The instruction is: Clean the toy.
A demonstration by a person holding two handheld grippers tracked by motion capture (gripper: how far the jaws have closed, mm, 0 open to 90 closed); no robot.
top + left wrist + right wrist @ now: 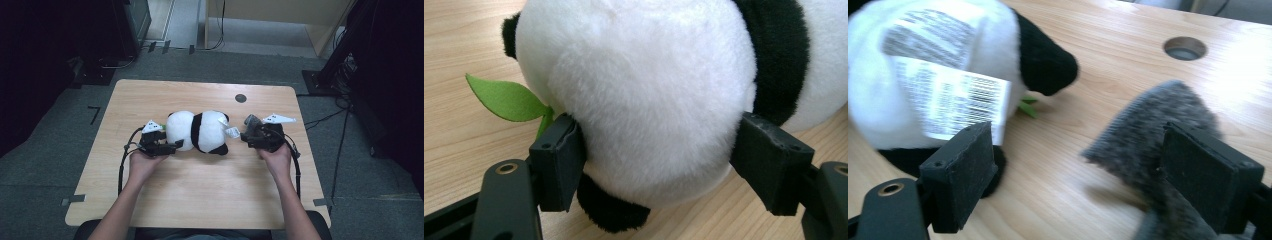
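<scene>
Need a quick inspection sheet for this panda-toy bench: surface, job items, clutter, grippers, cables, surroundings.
Surface: wooden table, round hole near the far edge.
Job's things: plush panda lying mid-table, printed tags at its right end, green felt leaf by its left end.
Clutter: grey fuzzy piece by the right gripper's fingers; what it is cannot be told.
Grippers: left gripper straddles the panda's white end, fingers against the fur without squeezing; right gripper open, apart from the panda.
Cables: black cable trails from the left gripper, another from the right.
Surroundings: grey carpet, dark stands, floor cables.
</scene>
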